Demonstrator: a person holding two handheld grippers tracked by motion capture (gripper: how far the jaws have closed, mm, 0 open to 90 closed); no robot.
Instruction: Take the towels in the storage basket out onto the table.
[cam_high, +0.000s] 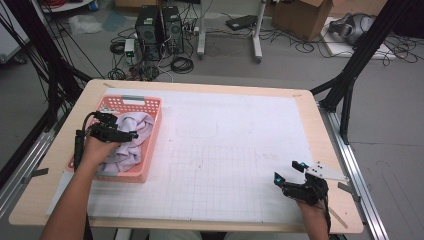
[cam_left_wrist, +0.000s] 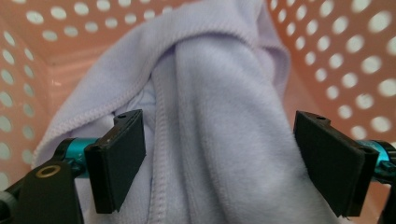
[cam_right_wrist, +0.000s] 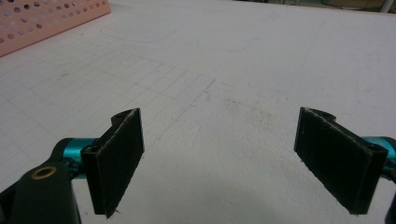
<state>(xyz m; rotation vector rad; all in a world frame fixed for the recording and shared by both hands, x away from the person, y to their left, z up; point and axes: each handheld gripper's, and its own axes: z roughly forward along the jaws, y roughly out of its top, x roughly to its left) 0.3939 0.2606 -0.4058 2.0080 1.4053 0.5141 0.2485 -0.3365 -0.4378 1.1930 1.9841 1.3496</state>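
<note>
Holding lilac cloth (cam_left_wrist: 205, 116): pink basket (cam_high: 150, 145), L tongs (cam_left_wrist: 219, 163) wide.

Your left gripper (cam_high: 131, 134) sits at the left, forearm extended forward, jaws spread wide apart. Your right gripper (cam_high: 289, 171) is low at the right, held by your hand, jaws likewise wide apart.

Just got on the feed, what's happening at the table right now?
A person works two handheld grippers. The left gripper is down in the pink basket, jaws open on either side of a fold of the lilac cloth, not yet clamped. The right gripper is open over the white mat, holding nothing.
</note>
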